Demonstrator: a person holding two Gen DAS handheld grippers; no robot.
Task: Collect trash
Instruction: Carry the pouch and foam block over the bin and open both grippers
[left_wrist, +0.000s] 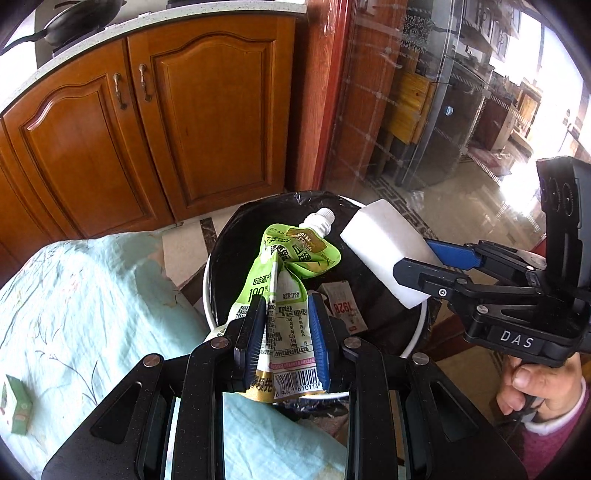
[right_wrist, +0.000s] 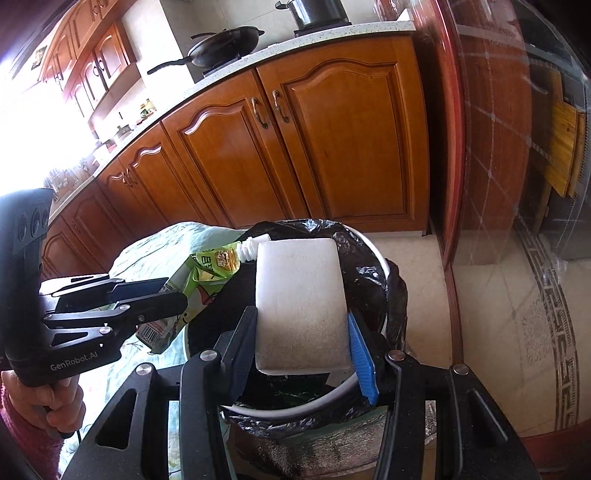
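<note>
Left wrist view: the left tongs (left_wrist: 287, 334) pinch a crumpled green drink pouch (left_wrist: 286, 280) over the black-lined bin (left_wrist: 413, 341), beside the cloth-covered worktop's (left_wrist: 85, 295) edge.

Right wrist view: the right tongs (right_wrist: 301, 354), half-spread, clamp a white foam block (right_wrist: 301, 299) above the same bin's rim, with the pouch just beside it.

Right tool (right_wrist: 301, 345) is gripping a white foam block (right_wrist: 301, 302) over the black-lined bin (right_wrist: 373, 258); left tool (right_wrist: 173, 291) is clamping a green pouch (right_wrist: 207, 275).
</note>
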